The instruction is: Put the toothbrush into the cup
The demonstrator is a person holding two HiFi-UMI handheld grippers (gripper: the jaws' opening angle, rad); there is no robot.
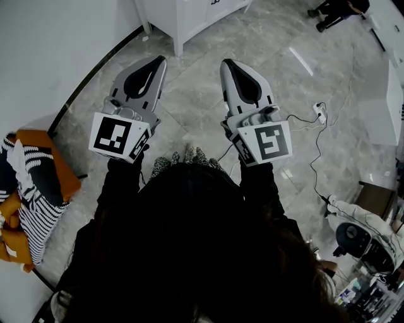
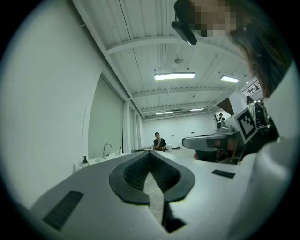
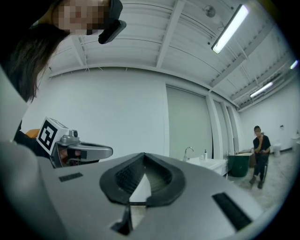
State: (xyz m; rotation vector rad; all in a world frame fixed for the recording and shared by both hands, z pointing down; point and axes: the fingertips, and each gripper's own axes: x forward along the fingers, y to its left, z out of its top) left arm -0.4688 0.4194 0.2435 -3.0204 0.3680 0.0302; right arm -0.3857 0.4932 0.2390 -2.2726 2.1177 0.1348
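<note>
No toothbrush or cup shows in any view. In the head view my left gripper (image 1: 157,61) and right gripper (image 1: 228,64) are held side by side over a marble floor, pointing ahead. Both are shut, tips together, with nothing between the pads. The left gripper view looks along its closed jaws (image 2: 150,153), with the right gripper (image 2: 213,140) beside it. The right gripper view shows its own closed jaws (image 3: 143,155) and the left gripper (image 3: 79,150) at its left.
A white cabinet (image 1: 189,16) stands ahead. A white sink counter with a faucet (image 2: 106,151) (image 3: 188,152) runs along the far wall. A seated person (image 2: 159,140), a standing person (image 3: 259,150), a green bin (image 3: 239,164), floor cables (image 1: 319,113), and striped and orange clothes (image 1: 28,189) are around.
</note>
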